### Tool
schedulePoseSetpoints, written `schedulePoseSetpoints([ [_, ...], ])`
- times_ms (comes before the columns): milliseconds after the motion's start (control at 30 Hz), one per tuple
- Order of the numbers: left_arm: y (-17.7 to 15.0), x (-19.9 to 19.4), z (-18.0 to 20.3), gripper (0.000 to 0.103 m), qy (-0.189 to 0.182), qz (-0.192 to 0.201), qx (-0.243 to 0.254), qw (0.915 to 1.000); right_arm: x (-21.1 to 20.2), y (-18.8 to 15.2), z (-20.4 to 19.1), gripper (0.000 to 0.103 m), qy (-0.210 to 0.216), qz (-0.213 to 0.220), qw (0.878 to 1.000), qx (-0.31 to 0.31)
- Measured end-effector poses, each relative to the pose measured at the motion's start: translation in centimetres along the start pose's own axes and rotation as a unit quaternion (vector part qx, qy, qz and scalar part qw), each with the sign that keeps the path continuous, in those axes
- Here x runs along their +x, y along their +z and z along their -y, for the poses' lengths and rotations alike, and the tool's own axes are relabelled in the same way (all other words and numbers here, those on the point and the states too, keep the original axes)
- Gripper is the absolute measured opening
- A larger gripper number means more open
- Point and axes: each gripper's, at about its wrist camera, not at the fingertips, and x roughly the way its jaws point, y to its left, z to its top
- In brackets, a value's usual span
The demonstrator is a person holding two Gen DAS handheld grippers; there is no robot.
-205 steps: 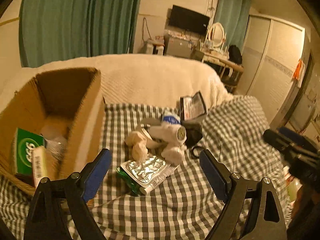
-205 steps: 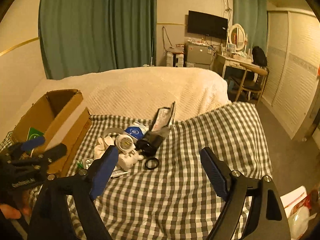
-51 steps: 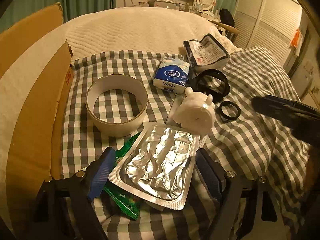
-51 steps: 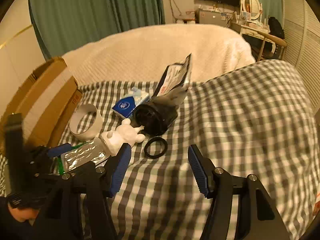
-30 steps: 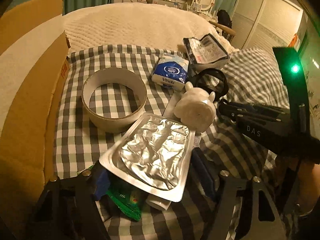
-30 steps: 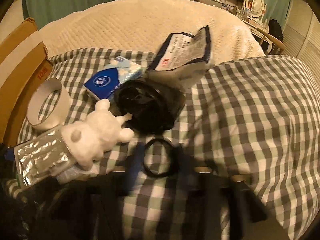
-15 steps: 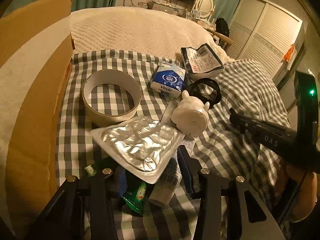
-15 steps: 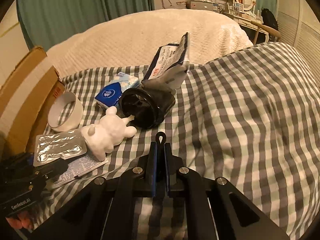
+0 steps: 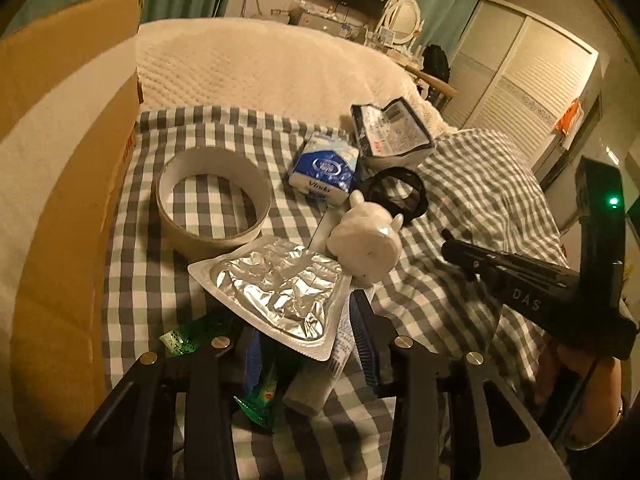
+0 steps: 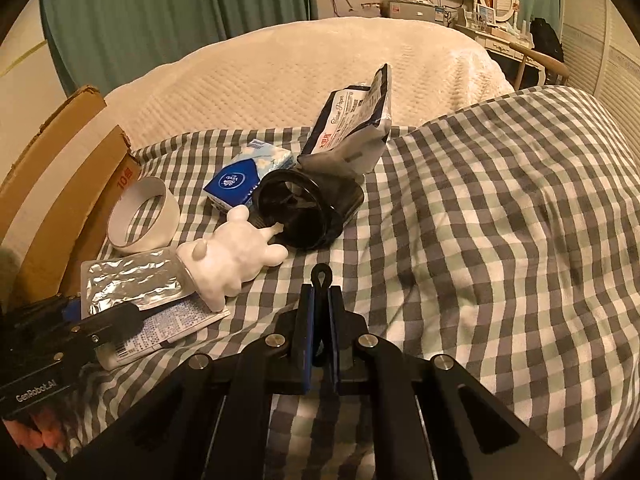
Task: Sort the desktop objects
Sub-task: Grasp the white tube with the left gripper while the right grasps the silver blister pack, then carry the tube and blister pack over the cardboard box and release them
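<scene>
Left tool (image 9: pixel 308 344), right tool (image 10: pixel 320 312): black arms, blue pads, silver screws; white "DAS", "GenRobot.AI" lettering.

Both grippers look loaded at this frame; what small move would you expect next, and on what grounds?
Probably both lift clear and swing toward the cardboard box. The right gripper is shut on the black ring, pinched flat between its pads. The left gripper clamps the foil blister pack and the items under it, and the box stands open just beside them.

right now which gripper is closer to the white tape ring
Left. The left gripper sits just below the tape ring, over the foil pack. The right gripper is farther off, past the white toy.
</scene>
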Motion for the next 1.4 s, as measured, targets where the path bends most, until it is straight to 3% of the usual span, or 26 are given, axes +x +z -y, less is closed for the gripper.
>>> schedulePoseSetpoints([
  [267, 0.7, 0.3, -0.2, 0.040, -0.006, 0.009, -0.011, 0.9999, 0.0, 0.0, -0.1, 0.006, 0.001, -0.003, 1.000, -0.002],
  [300, 0.9, 0.5, -0.3, 0.027, -0.011, 0.012, -0.014, 0.9998, 0.0, 0.0, -0.1, 0.006, 0.001, -0.003, 1.000, -0.002],
  [400, 0.9, 0.8, -0.5, 0.011, -0.029, 0.014, -0.015, 0.9994, 0.0, 0.0, -0.1, 0.006, 0.001, -0.004, 1.000, -0.003],
  [667, 1.0, -0.7, 0.5, 0.009, -0.010, 0.048, 0.012, 0.9987, -0.2, -0.2, -0.4, 0.006, -0.001, 0.000, 1.000, -0.008],
  [900, 1.0, -2.3, 0.9, 0.009, -0.017, 0.074, 0.018, 0.9970, -1.9, -0.2, -1.1, 0.006, 0.013, 0.017, 1.000, -0.017],
  [1233, 1.7, -6.5, 2.1, 0.009, -0.041, 0.121, 0.021, 0.9916, -7.6, 0.0, -3.4, 0.006, 0.039, 0.059, 0.997, -0.031],
  [1400, 2.6, -10.6, 2.8, 0.009, -0.036, 0.164, 0.030, 0.9854, -11.2, 0.9, -5.6, 0.006, 0.062, 0.087, 0.993, -0.048],
])
